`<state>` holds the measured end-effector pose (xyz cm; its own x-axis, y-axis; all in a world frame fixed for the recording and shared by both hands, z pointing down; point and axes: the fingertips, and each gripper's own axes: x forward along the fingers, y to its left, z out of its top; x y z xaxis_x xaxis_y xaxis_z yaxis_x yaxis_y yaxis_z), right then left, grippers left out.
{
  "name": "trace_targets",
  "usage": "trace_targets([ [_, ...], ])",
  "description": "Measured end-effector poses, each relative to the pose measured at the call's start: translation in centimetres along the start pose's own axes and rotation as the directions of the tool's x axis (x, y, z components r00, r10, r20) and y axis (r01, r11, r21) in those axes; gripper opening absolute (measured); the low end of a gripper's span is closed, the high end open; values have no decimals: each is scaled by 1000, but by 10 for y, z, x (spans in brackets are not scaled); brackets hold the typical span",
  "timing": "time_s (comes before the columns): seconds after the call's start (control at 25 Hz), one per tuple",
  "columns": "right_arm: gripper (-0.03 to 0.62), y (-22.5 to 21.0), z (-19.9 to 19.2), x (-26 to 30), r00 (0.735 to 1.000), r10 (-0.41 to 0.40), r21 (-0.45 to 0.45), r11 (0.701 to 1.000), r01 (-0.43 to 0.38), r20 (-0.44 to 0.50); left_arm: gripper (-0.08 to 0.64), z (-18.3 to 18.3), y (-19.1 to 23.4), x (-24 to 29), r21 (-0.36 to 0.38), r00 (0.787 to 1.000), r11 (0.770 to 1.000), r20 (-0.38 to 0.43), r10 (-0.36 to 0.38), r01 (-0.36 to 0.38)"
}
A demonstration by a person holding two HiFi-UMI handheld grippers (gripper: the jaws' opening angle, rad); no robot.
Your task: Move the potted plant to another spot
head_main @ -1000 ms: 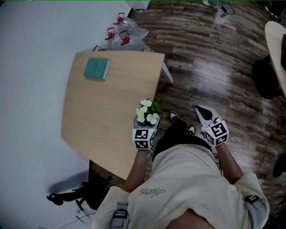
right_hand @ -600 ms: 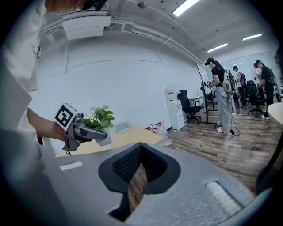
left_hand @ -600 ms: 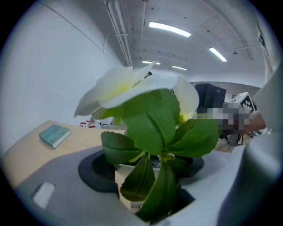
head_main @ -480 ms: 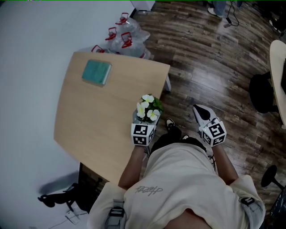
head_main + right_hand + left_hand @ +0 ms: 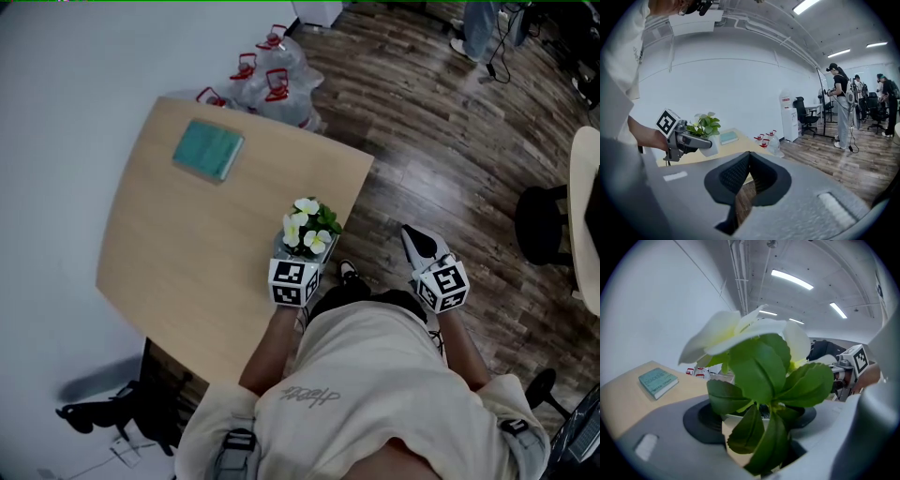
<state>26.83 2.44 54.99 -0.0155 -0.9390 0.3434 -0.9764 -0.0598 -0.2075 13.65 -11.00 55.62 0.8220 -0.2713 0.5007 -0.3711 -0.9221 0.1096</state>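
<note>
A dark plank wood floor [image 5: 450, 169] runs beside a plain white wall [image 5: 56, 141]. Against the wall stands a light wooden bench [image 5: 178, 244]. A teal rectangular book [image 5: 208, 150] lies flat on the bench's far part. Beyond the far corner, clear plastic water bottles with red handles [image 5: 272, 80] are grouped on the floor. A black office chair [image 5: 542, 225] stands off to the right.

The potted plant, with white flowers and broad green leaves in a small white pot [image 5: 309, 225], is at the bench's near right edge, well apart from the book. The left hand-held gripper [image 5: 302, 255] is clamped on it. In the left gripper view the two jaws stand wide on either side of the pot, with leaves and petals filling the middle of the picture. In the right gripper view the pot sits upright in that grip, with the bench top behind it. Whether its base touches the wood cannot be told.

The right hand-held gripper [image 5: 412, 239] hangs over the floor, just off the bench's edge and to the right of the plant. Its jaws are together at the tips, with nothing between them.

The person holding both wears a cream shirt [image 5: 375, 394]. In the right gripper view, other people [image 5: 841, 108] stand farther back in the room near a white water dispenser [image 5: 790, 119].
</note>
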Motion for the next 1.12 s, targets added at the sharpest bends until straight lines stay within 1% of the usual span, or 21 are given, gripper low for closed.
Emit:
trace_targets([
  [0.2,3,3,6,23,999,34,-22,999,-34,-10,365,8,21,2,-14,999,1000,30,28,-28],
  [0.44,3,0,17,44,995,96,-39,995,-96,-18,365,6,30,2,-41,998,997,21,66,-65],
  [0.52,3,-3,16,53,992,123,-38,992,-124,-33,365,6,34,3,-56,996,995,17,89,-88],
  [0.64,3,-11,19,72,983,173,-43,983,-176,-57,365,10,45,6,-81,989,986,12,144,-143],
  [0.72,3,-20,26,87,976,207,-48,977,-210,-66,365,13,54,7,-103,981,976,12,194,-192],
  [0.84,3,-35,45,110,962,265,-76,960,-270,-70,365,22,67,10,-142,962,953,11,271,-267],
  [1.0,3,-51,68,144,935,347,-117,928,-354,-74,365,39,77,18,-163,936,925,8,351,-345],
  [1.12,3,-56,78,164,909,410,-126,900,-417,-78,365,48,82,18,-168,909,896,5,417,-410],
])
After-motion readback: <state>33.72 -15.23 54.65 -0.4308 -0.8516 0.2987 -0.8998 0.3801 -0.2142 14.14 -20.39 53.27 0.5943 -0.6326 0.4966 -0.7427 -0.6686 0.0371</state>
